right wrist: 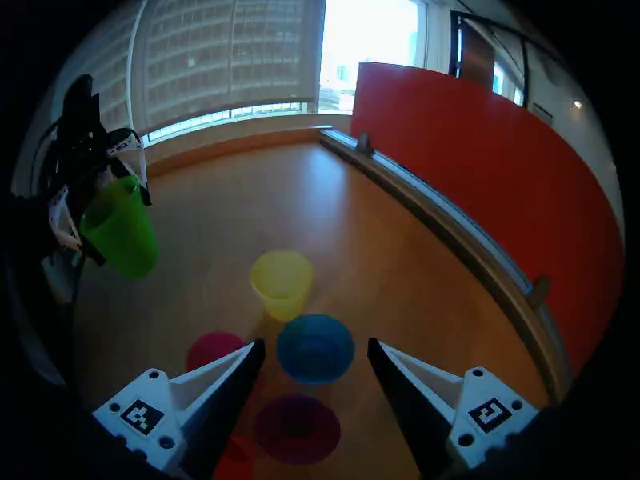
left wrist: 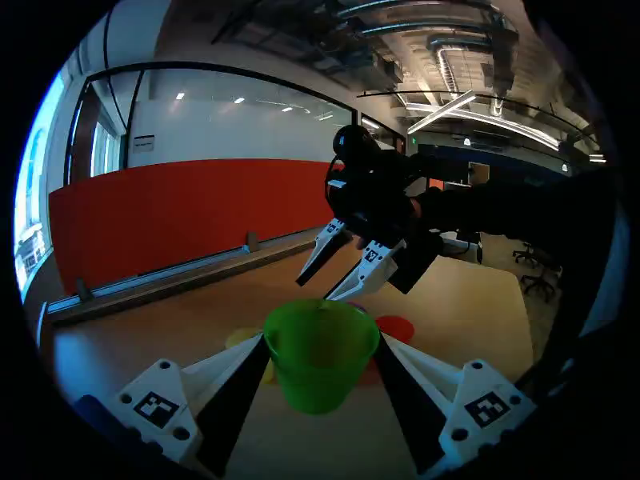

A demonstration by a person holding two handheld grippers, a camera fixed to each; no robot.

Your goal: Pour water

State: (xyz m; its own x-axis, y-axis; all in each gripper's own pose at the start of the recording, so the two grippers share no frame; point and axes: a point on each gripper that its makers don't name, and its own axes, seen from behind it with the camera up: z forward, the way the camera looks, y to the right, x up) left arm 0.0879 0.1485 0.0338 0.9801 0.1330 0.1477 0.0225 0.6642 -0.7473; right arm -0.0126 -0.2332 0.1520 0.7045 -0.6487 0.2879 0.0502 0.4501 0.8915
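Left gripper (left wrist: pixel 320 338) jaws clamped on translucent green plastic cup (left wrist: pixel 322 356), cup lifted clear of wooden tabletop (right wrist: pixel 336 216). Right gripper (right wrist: pixel 315 343) jaws wide, gripping nothing, over blue plastic cup (right wrist: pixel 316 356) standing just beside yellow plastic cup (right wrist: pixel 282 284)

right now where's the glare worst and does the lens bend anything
Right gripper view: the window is blown out white and the rail along the red wall bows with the fisheye. Left gripper view: dimmer overall, the green cup is sharp, the right gripper has a nearly black body.
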